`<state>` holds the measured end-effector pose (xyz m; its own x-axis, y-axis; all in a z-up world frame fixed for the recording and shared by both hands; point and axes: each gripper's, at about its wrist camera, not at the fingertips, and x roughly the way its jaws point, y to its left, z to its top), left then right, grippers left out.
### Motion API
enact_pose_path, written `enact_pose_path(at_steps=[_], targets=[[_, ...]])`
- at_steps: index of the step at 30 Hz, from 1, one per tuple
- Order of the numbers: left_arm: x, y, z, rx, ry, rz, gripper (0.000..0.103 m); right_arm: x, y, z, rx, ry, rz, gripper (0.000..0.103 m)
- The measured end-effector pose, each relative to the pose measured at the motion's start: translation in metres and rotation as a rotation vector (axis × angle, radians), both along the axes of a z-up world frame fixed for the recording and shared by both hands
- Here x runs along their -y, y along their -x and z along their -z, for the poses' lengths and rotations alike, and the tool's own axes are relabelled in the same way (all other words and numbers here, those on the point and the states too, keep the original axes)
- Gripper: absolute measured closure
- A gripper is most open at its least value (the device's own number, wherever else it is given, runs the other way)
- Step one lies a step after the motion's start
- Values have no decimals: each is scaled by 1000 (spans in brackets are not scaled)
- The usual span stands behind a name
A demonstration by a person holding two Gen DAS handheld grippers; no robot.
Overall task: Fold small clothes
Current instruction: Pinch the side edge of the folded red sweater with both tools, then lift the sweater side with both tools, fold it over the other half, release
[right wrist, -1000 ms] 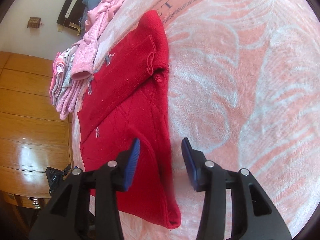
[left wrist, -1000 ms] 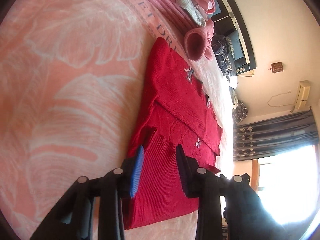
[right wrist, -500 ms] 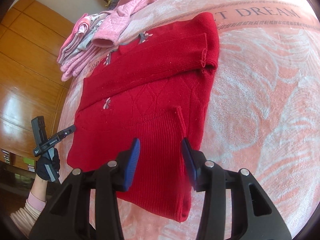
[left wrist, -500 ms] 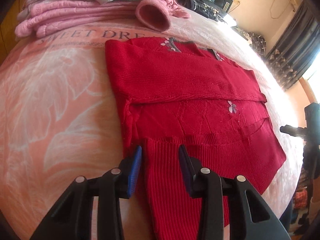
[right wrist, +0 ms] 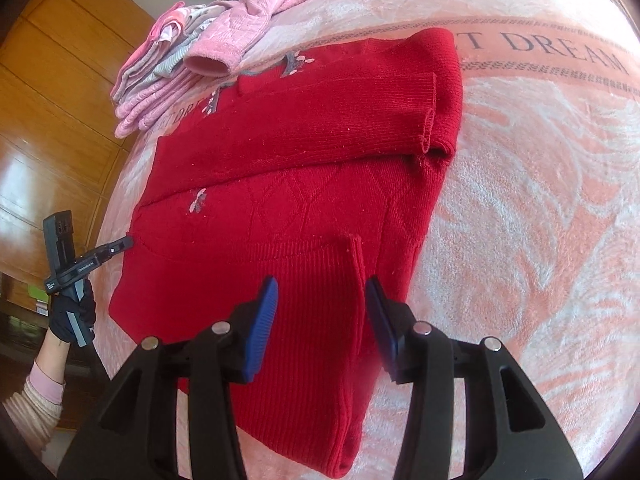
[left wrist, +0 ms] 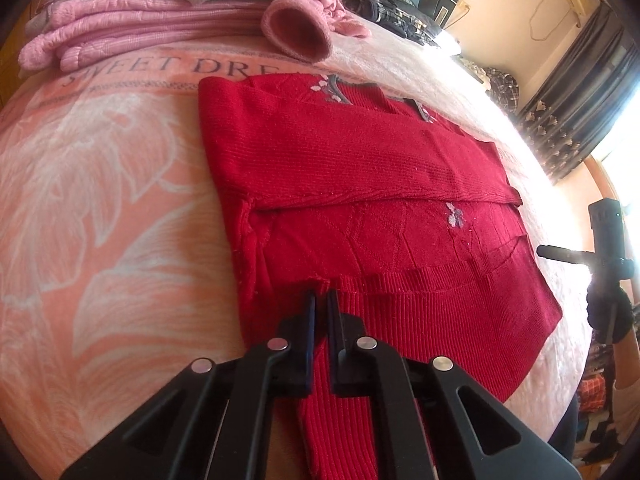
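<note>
On the pink blanket [right wrist: 520,208], my left gripper [left wrist: 319,304] pinches the ribbed hem of the red sweater [left wrist: 360,184], its long axis running crosswise ahead of me. My right gripper [right wrist: 320,312] hangs open, straddling the hem's raised fold (not yet gripping), nearer the right edge. The collar lies far side, toward the pink clothes pile [right wrist: 192,52].

Bright daylight, blown out to white glare at the curtained window [left wrist: 624,120] far right of the fingers. Sharp focus centrally; strong fisheye bending and dark vignetting at edges.
</note>
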<state>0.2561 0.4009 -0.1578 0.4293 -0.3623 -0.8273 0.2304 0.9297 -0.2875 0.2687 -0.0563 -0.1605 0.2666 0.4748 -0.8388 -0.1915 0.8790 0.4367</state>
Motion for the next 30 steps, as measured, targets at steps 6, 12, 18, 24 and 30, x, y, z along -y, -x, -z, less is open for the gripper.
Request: enact_pose_path(at_steps=[6, 12, 18, 24, 30], targets=[[4, -6, 9, -16, -23, -15, 97, -12, -16, 15, -1, 107, -68, 56], [8, -8, 10, -13, -44, -7, 94, -26, -14, 14, 37, 140, -153, 81], [11, 2, -2, 21, 11, 27, 99, -28, -2, 0, 90, 119, -184, 100], [12, 18, -24, 96, 56, -3, 99, -12, 12, -29, 146, 4, -135, 100], [7, 21, -53, 176, 108, -64, 99, 9, 14, -58, 192, -88, -75, 100]])
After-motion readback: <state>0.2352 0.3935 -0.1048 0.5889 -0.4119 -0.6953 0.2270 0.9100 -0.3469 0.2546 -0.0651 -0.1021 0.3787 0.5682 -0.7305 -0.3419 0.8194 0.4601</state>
